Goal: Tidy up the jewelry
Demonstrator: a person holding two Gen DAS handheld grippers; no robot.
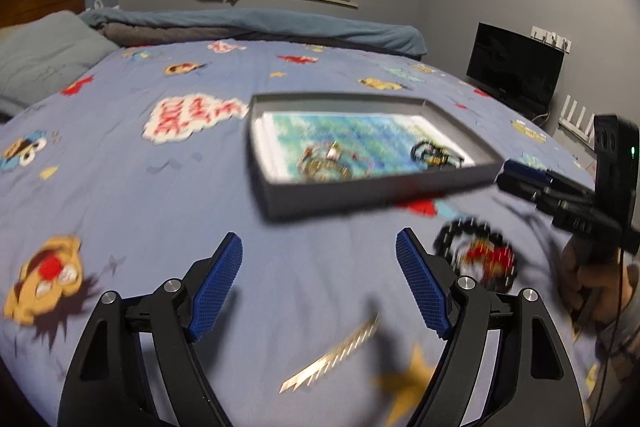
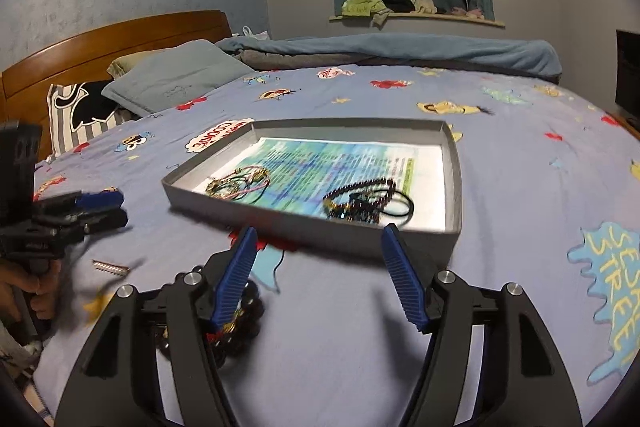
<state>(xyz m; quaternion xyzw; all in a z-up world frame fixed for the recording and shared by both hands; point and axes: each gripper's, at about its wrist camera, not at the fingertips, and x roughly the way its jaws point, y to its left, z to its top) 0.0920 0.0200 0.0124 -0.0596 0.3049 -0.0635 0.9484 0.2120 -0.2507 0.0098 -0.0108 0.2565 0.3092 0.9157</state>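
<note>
A shallow grey box lies on the bed, lined with a blue-green printed sheet. Inside it lie a gold and pink jewelry tangle and a dark beaded piece with black cords. On the sheet in front of the box lie a black beaded bracelet with red and gold parts and a gold bar-shaped piece. My left gripper is open and empty above the gold piece. My right gripper is open and empty, its left finger over the bracelet.
The bed has a blue cartoon-print sheet, pillows and a wooden headboard at left, a rolled blanket at the far side. A dark TV screen stands right of the bed. A window ledge with clothes is behind.
</note>
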